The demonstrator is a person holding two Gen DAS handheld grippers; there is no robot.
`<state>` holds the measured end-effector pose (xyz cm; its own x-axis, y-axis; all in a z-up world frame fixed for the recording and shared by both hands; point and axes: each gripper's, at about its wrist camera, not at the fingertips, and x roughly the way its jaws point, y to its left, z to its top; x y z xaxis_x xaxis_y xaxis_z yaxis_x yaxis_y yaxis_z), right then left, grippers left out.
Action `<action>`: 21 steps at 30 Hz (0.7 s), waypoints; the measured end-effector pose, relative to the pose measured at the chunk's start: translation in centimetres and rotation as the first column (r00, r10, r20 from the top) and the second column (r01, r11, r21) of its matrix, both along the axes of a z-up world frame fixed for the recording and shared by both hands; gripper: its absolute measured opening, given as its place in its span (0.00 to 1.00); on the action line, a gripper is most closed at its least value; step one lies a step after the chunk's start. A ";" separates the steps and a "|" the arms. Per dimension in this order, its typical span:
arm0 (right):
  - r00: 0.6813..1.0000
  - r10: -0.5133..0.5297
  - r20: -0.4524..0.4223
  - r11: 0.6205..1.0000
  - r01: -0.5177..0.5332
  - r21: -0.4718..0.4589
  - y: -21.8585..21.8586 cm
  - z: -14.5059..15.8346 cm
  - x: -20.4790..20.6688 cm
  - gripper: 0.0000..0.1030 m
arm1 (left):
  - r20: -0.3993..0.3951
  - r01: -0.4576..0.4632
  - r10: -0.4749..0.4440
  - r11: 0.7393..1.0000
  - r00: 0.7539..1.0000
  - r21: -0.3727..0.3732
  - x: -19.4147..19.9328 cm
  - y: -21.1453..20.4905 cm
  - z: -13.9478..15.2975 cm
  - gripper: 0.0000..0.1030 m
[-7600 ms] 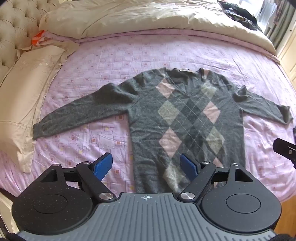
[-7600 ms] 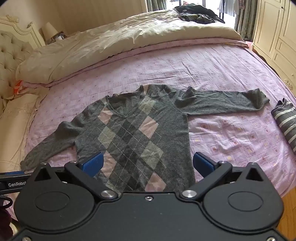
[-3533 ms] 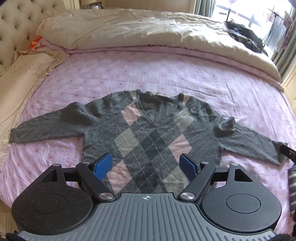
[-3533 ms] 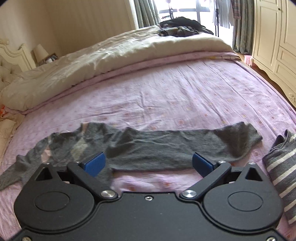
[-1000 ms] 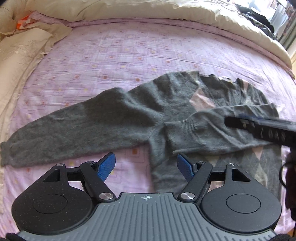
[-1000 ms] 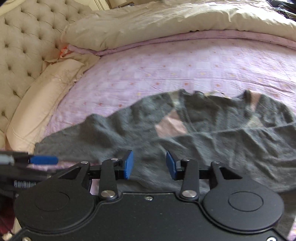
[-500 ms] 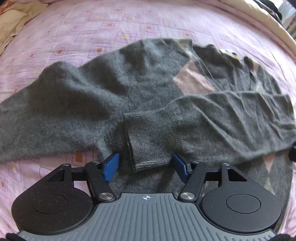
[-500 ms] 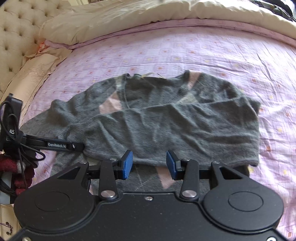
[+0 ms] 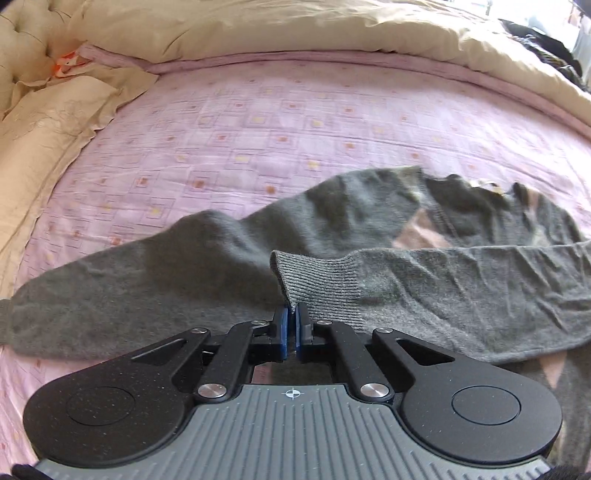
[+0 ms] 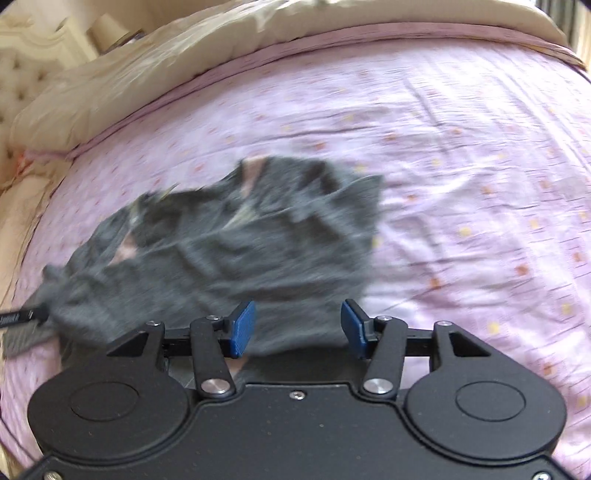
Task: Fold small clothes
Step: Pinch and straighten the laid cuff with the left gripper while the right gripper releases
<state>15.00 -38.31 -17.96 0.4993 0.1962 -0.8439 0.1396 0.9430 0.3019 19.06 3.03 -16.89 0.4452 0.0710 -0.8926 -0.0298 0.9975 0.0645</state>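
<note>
A grey argyle sweater (image 9: 369,221) lies on the pink patterned bed sheet (image 9: 258,122). One sleeve (image 9: 461,288) is folded across its chest. My left gripper (image 9: 291,325) is shut on that sleeve's ribbed cuff (image 9: 314,280) and lifts its edge slightly. The other sleeve (image 9: 129,288) stretches out flat to the left. In the blurred right wrist view the sweater (image 10: 229,251) lies ahead, and my right gripper (image 10: 297,326) is open and empty above its near edge. The tip of the left gripper (image 10: 22,317) shows at the left edge there.
A cream duvet (image 9: 295,26) is bunched along the far side of the bed. Cream pillows (image 9: 44,122) and a tufted headboard (image 9: 22,33) are at the left. Dark clothes (image 9: 543,40) lie on the duvet at the far right.
My left gripper has closed on the cuff of the folded sleeve and raised it a little. My right gripper has opened wider and swung right, away from the sweater's chest.
</note>
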 end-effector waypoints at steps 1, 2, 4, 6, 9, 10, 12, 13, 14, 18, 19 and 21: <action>1.000 -0.021 -0.002 1.000 0.021 0.000 -0.9 -0.4 0.6 0.57 | -0.013 -0.004 0.004 1.000 1.000 -0.003 0.3 0.2 -0.4 0.04; 0.999 -0.038 -0.007 0.999 0.038 0.001 -1.7 -0.8 1.3 0.57 | -0.034 0.000 0.000 1.000 0.999 -0.020 0.6 0.2 -0.8 0.04; 0.998 -0.057 -0.025 0.998 0.057 0.008 -2.7 -1.5 2.6 0.57 | -0.067 0.007 -0.010 0.999 0.998 -0.046 0.7 0.2 -1.6 0.04; 0.997 -0.059 -0.051 0.998 0.060 0.023 -2.9 -2.1 3.9 0.57 | -0.090 0.015 -0.017 0.999 0.996 -0.028 0.9 -0.2 -2.3 0.04; 0.993 -0.055 -0.102 0.998 0.057 0.019 -2.3 -3.2 4.8 0.57 | -0.094 0.010 -0.013 1.000 0.995 -0.030 0.8 -0.4 -2.5 0.05; 0.993 -0.043 -0.111 0.999 0.046 0.027 -2.0 -3.4 4.9 0.52 | -0.094 0.006 -0.009 0.999 0.995 -0.035 0.9 -0.5 -2.6 0.05; 0.991 0.011 -0.130 0.999 -0.017 -0.045 -1.1 -3.5 5.0 0.16 | -0.093 0.005 -0.009 0.999 0.996 -0.042 0.8 -0.4 -2.4 0.05; 0.991 0.018 -0.132 0.993 -0.033 -0.111 -1.0 -3.4 5.0 0.08 | -0.092 0.008 -0.012 0.999 0.996 -0.048 0.9 -0.4 -2.3 0.05; 0.990 0.005 -0.138 0.992 -0.022 -0.126 -1.4 -3.5 4.9 0.08 | -0.090 0.010 -0.015 0.999 0.996 -0.053 0.8 -0.4 -2.2 0.05; 0.972 -0.100 -0.211 0.989 0.073 -0.130 -3.8 -5.1 4.8 0.05 | -0.116 0.024 -0.030 0.998 0.993 -0.053 0.7 -0.4 -2.6 0.06; 0.973 -0.104 -0.206 0.991 0.083 -0.107 -4.3 -5.0 4.8 0.06 | -0.128 0.022 -0.028 0.999 0.991 -0.046 0.7 -0.3 -2.9 0.07; 0.976 -0.130 -0.176 0.989 0.116 -0.088 -4.7 -4.2 4.4 0.17 | -0.157 0.014 -0.021 0.999 0.987 -0.045 0.7 -0.1 -3.5 0.20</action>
